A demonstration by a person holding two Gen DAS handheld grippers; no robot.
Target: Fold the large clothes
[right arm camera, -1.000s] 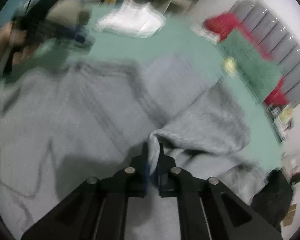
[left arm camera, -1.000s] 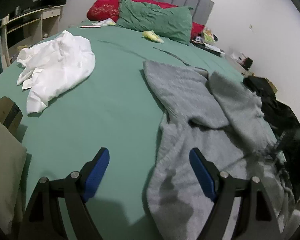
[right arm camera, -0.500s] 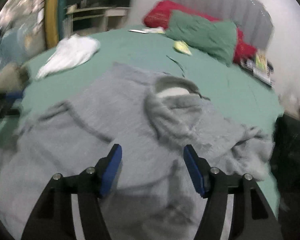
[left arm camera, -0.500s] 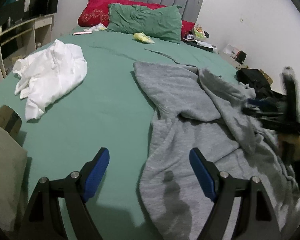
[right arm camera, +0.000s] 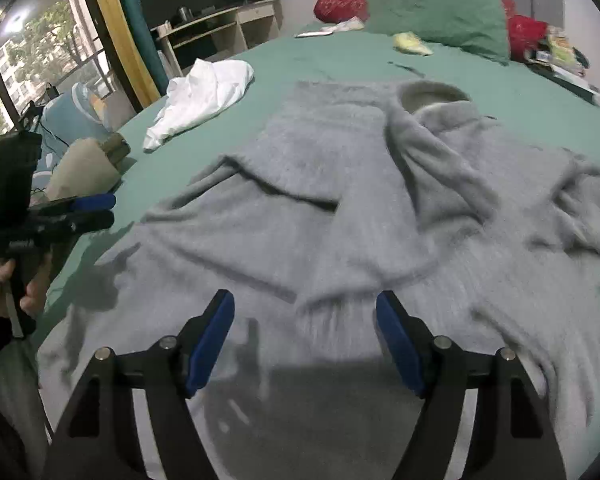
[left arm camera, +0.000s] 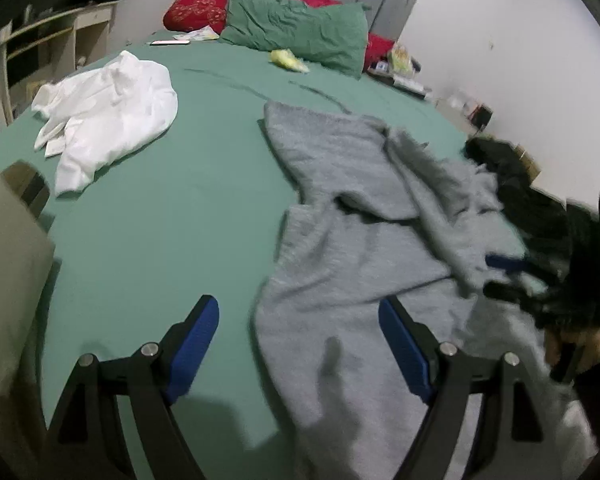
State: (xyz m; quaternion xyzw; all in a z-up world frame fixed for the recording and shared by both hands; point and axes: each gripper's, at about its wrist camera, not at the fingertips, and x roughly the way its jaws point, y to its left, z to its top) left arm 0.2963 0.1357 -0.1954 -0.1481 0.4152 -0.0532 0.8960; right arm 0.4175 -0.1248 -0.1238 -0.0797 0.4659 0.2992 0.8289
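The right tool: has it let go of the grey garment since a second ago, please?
Yes. The right tool now opens above the grey garment, nothing between its pads.

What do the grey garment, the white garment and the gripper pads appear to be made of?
Grey garment: probably fleece or brushed knit, with a fuzzy matte nap and thick, soft folds.
White garment: likely thin, smooth woven cloth, with crisp creases and a slight sheen.
Right gripper's pads: blue, matte, perhaps rubber or foam; unclear.
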